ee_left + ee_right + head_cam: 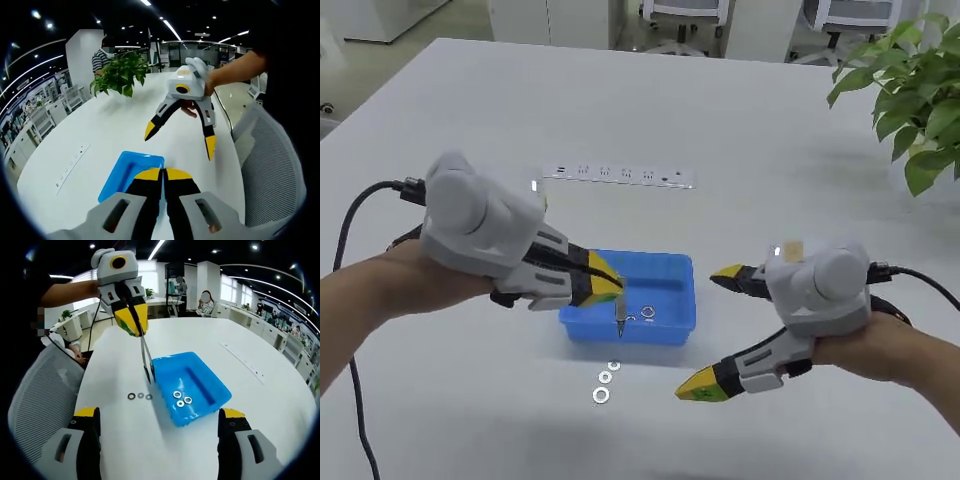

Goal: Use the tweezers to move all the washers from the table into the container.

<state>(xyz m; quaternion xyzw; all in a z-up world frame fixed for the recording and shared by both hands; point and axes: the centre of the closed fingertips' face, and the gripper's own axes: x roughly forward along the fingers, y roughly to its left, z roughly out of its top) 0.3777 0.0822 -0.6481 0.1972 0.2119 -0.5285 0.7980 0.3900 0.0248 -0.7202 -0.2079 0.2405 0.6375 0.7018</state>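
My left gripper [608, 282] is shut on thin metal tweezers [620, 316], which point down over the front edge of the blue container [665, 272]. In the right gripper view the tweezers [146, 356] end at the container's [205, 385] near corner, and three washers [181, 399] lie inside. Three more washers [140, 396] lie in a row on the white table, also in the head view as washers [606, 379] just in front of the container. My right gripper [709, 332] hangs open to the right of the container with nothing between its jaws. Whether the tweezers hold a washer I cannot tell.
A white power strip [620, 176] lies on the table behind the container. A green plant [915, 90] stands at the far right edge. Office chairs stand beyond the far edge of the table. A black cable trails from each gripper.
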